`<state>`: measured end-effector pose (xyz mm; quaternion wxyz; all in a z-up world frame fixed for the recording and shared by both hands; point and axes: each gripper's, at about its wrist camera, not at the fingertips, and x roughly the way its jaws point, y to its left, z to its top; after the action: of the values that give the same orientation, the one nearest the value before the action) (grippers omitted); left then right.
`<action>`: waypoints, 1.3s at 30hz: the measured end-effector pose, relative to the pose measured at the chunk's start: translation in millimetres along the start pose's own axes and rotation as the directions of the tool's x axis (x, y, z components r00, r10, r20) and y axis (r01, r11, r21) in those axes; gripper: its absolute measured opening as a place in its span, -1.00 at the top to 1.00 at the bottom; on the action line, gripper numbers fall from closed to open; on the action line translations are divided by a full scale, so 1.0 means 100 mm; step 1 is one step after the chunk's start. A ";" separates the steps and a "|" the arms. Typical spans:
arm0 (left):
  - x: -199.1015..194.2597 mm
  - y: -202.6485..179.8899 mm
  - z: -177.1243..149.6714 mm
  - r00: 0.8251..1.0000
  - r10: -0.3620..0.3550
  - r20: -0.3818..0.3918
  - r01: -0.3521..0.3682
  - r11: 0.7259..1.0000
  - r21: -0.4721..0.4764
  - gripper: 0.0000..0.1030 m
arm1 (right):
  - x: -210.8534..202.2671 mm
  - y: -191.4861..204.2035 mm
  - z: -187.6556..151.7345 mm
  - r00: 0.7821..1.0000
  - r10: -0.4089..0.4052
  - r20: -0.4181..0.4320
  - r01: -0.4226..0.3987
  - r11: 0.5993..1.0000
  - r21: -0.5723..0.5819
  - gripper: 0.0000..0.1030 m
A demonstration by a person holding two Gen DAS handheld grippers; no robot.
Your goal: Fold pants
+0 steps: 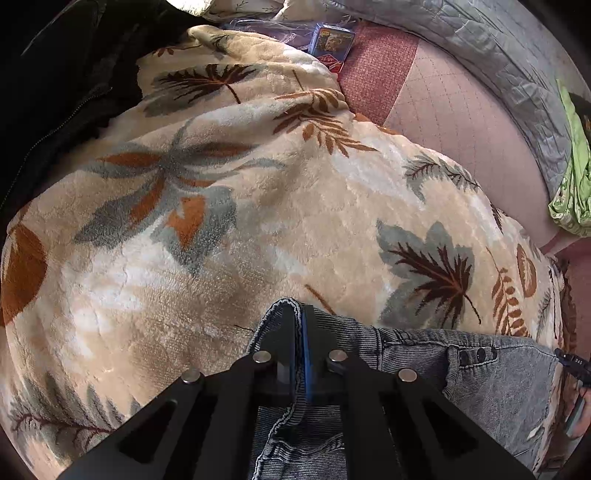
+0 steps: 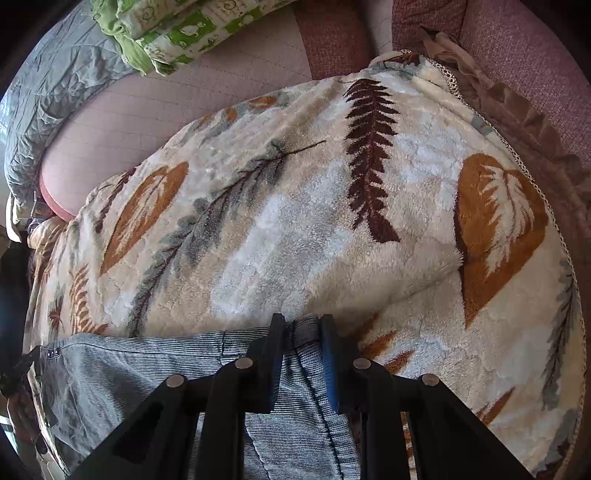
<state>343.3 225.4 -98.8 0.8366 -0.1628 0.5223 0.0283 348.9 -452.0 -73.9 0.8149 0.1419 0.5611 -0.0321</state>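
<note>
Left gripper (image 1: 300, 328): squeezed tight on the pants (image 1: 498, 373) edge.
Right gripper (image 2: 303, 334): pinching the pants' other edge.
Pants: lying on the leafy blanket (image 1: 229, 221).

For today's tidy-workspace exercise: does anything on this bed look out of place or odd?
Mostly no. The grey denim pants lie on the leaf-patterned fleece blanket, a tool pinching each waistband end. Only a small colourful printed box sits oddly among the bedding.

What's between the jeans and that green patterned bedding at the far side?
Between the jeans and the green bedding, the right wrist view shows leaf-print blanket, then bare pink quilted mattress.
</note>
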 end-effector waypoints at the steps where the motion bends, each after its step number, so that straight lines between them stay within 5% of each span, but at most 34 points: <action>1: -0.02 0.00 0.00 1.000 -0.002 0.004 0.002 1.000 -0.001 0.95 | -0.02 0.00 0.00 1.000 0.002 0.005 -0.002 1.000 -0.001 0.61; 24: -0.72 -0.11 -0.13 0.989 -0.087 0.120 0.082 0.996 0.045 0.95 | -0.63 0.08 -0.07 0.993 0.045 0.106 -0.044 0.999 -0.012 0.61; 28: -0.77 -0.15 -0.16 0.989 -0.079 0.122 0.071 0.995 0.067 0.95 | -0.57 0.07 -0.11 0.996 0.071 0.048 -0.070 0.997 -0.016 0.61; 31: -0.71 -0.16 -0.16 0.991 -0.069 0.113 0.062 0.996 0.061 0.95 | -0.49 -0.01 -0.14 0.996 0.075 0.049 -0.077 0.997 0.030 0.56; 34: -0.63 -0.17 -0.15 0.993 -0.058 0.105 0.053 0.997 0.053 0.95 | -0.29 -0.06 -0.12 0.995 0.101 -0.016 -0.099 0.992 0.077 0.15; 39: -0.52 -0.14 -0.12 0.995 -0.045 0.094 0.041 0.998 0.051 0.95 | -0.12 -0.01 -0.08 0.997 0.066 -0.037 -0.065 0.997 0.038 0.15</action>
<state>312.1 214.7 -54.1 0.8646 -0.1517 0.4790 0.0051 336.7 -451.8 -65.6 0.8020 0.1757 0.5708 -0.0130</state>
